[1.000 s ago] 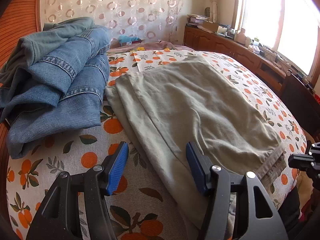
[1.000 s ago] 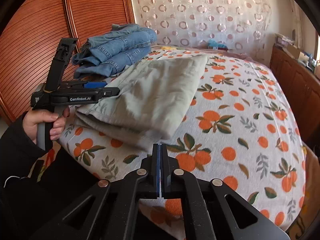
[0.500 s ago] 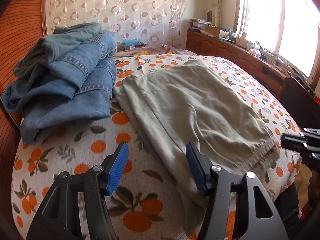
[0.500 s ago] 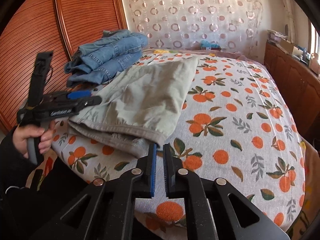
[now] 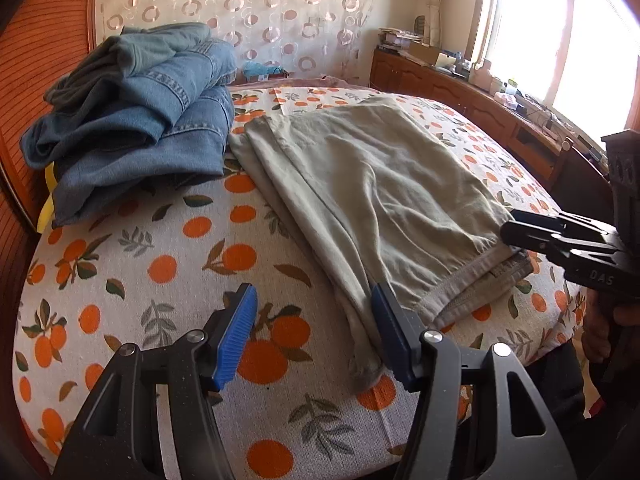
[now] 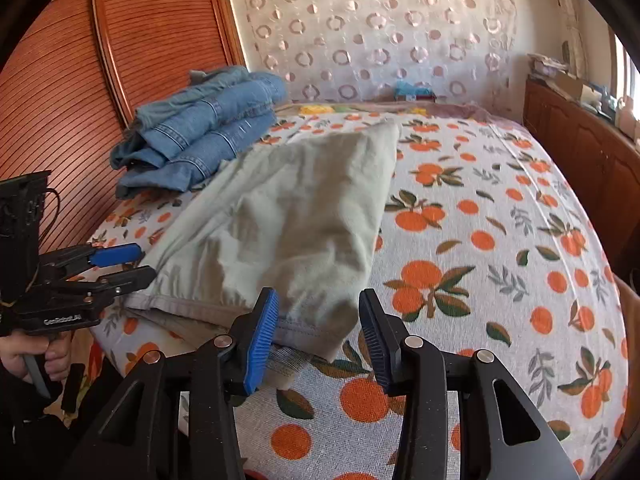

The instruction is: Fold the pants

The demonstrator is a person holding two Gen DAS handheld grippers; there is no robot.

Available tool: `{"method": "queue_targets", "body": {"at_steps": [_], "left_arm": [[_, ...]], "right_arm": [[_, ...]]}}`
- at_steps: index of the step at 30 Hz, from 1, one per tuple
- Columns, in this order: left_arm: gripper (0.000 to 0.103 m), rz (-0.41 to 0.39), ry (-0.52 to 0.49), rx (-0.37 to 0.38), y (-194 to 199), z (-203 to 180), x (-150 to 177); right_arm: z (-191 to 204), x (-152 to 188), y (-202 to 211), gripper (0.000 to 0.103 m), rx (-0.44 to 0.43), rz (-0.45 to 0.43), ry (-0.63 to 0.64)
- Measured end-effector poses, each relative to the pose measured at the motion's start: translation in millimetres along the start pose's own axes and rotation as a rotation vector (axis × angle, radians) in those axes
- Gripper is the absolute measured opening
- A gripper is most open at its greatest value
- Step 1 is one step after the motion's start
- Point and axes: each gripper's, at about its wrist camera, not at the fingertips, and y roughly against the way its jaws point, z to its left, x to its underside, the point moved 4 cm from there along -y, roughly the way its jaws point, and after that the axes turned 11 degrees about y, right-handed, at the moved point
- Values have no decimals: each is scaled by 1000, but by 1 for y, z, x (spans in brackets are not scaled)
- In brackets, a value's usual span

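Since the khaki pants (image 5: 372, 184) are soft woven cloth, light and limp, they will likely sag and slide out of line wherever they are not held, so the firm stitched hem band at the near end looks like the best place to grip. They lie folded lengthwise on the orange-print bedspread (image 5: 160, 264), just beside a pile of folded jeans (image 5: 136, 108). Both tools have their jaws spread wide and hold nothing: the left gripper (image 5: 312, 336) hovers by the near left corner, the right gripper (image 6: 314, 336) straddles the near right corner. How many layers the hem stacks is hard to tell, and the far end is foreshortened; the jeans hide part of the bedspread
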Motion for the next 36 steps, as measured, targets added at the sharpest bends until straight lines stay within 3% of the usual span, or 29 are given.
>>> {"method": "queue_targets", "body": {"at_steps": [5,8,10,14,23,30,36], "left_arm": [[61,-2,27,69,8,-3,5],[60,-22,36,74,14,-7,2],[53,-19,36,78,15,-9,1],[47,13,31,72,9,-14,5],[45,29,23,60,5,-16,14],[31,31,18,91,8,-17,20],[31,30,15,97,9,-19,21]], "right_arm": [[-1,3,-7,44,-4,22,-7],[-1,3,-6,45,-1,18,-3],[0,3,-7,45,5,17,2],[0,5,-5,45,8,10,4],[0,9,-1,45,6,5,8],[2,12,2,45,-9,0,3],[1,16,7,45,-17,-13,-16]]}}
